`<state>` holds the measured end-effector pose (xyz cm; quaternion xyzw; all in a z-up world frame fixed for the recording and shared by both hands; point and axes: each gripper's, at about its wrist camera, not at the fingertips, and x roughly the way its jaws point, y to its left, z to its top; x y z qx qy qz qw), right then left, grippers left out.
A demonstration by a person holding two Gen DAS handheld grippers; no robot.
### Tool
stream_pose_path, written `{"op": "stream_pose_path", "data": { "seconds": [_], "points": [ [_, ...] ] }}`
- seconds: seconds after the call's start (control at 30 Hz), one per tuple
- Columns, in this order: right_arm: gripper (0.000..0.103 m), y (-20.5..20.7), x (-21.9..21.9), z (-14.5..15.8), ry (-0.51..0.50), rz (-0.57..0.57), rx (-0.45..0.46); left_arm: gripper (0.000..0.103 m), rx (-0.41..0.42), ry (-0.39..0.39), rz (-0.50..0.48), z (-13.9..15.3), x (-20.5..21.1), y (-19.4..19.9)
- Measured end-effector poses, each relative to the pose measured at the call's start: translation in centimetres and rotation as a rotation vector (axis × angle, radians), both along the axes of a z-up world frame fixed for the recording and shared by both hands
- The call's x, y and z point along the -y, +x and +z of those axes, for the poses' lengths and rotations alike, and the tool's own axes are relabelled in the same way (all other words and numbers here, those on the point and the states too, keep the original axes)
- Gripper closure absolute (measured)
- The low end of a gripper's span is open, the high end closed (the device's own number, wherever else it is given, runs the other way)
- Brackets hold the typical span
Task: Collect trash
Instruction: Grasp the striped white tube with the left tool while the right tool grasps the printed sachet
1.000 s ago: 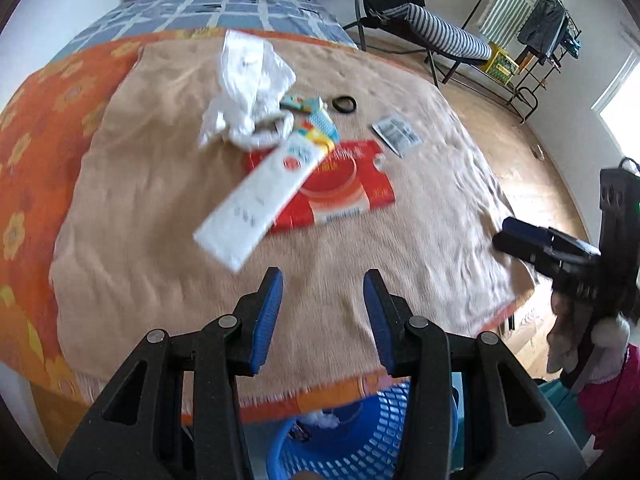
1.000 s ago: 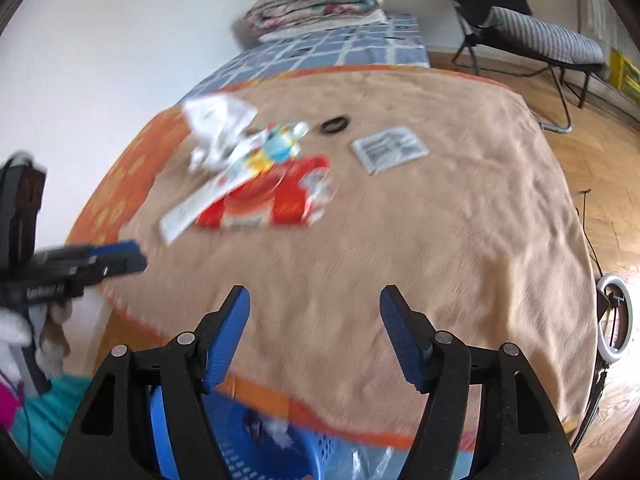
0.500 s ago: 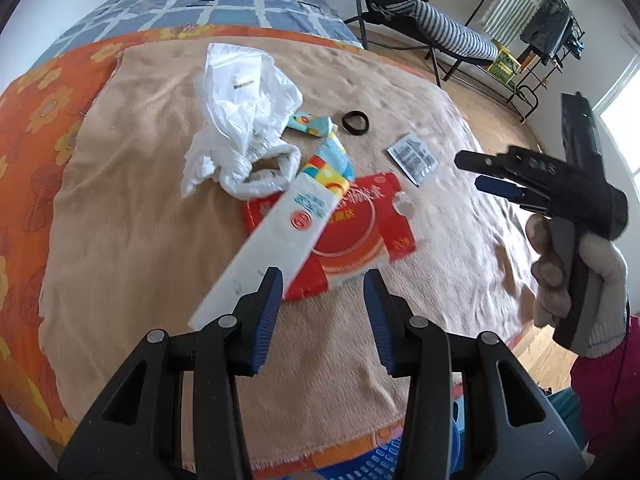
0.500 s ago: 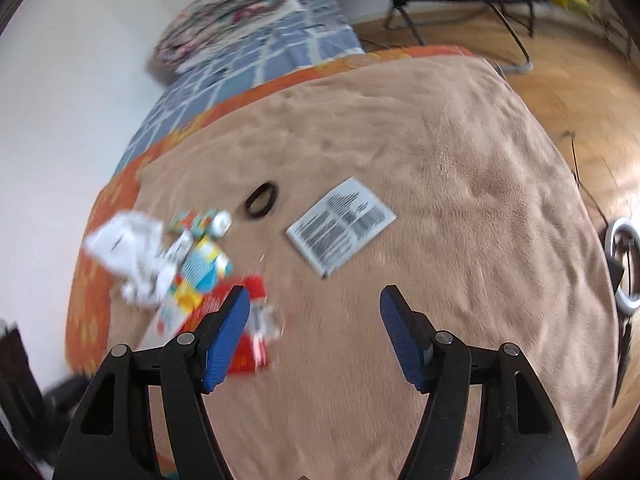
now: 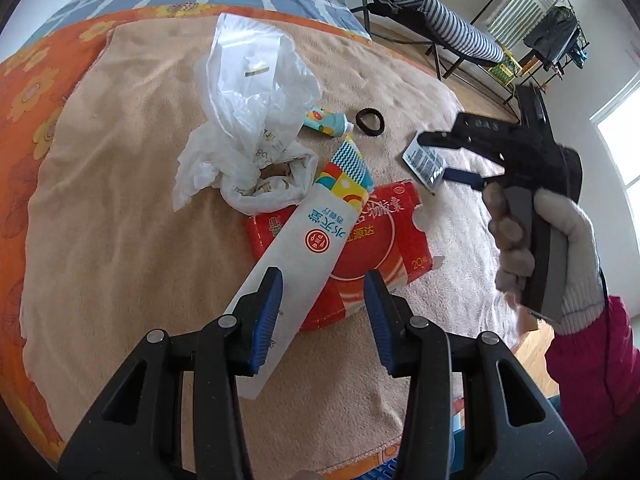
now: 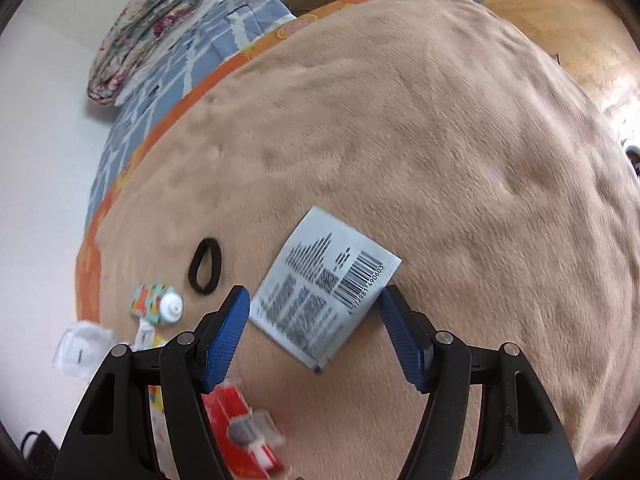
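Trash lies scattered on a fuzzy tan blanket (image 5: 120,200) spread over a bed. A crinkled white plastic bag (image 5: 248,120) slumps beside a flat red cardboard box (image 5: 372,240), and a long white paper sleeve (image 5: 296,256) lies slanted across that box. Near them sit a small patterned tube (image 5: 326,120) and a black elastic ring (image 6: 205,266). A grey foil sachet (image 6: 324,292) printed with a barcode lies flat, apart from the rest. The left gripper (image 5: 324,304) hovers over the sleeve and box, fingers apart, pinching nothing. The right gripper (image 6: 316,328), held in a knit-gloved hand (image 5: 560,248), straddles the sachet with its ribbed blue pads (image 6: 224,336) spread wide, clear of it.
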<state>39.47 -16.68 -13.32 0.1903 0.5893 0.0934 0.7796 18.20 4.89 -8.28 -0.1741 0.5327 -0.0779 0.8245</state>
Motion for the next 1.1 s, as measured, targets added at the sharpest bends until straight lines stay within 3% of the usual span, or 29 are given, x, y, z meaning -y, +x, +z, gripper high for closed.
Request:
{"op": "stream_pose_path", "data": {
  "seconds": [0.2,0.37,0.53,0.63,0.73,0.93,1.1],
  "points": [
    [0.033,1.4,-2.3,0.1,-0.14,0.043,0.059,0.053,-0.003,0.017,-0.015,-0.2,0.2,0.1],
    [0.033,0.4,-5.7,0.0,-0.379,0.228,0.143,0.053,0.006,0.069,-0.048,0.1,0.9,0.4],
    [0.037,-0.2,-4.2,0.1,-0.337,0.304,0.174,0.051,0.0,0.107,-0.069,0.1,1.2,0.8],
    [0.04,-0.7,-4.0,0.2,-0.343,0.334,0.18,0.046,-0.002,0.189,-0.097,-0.4,2.0,1.1],
    [0.042,-1.8,-3.5,0.4,-0.354,0.359,0.186,0.046,-0.007,0.221,-0.096,-0.9,2.5,1.1],
    [0.045,-2.6,-3.4,0.4,-0.356,0.378,0.204,0.046,0.005,0.182,-0.091,-0.6,1.8,1.2],
    [0.045,-3.1,-3.0,0.4,-0.346,0.388,0.204,0.046,-0.009,0.219,-0.122,-0.8,2.2,1.4]
  ]
}}
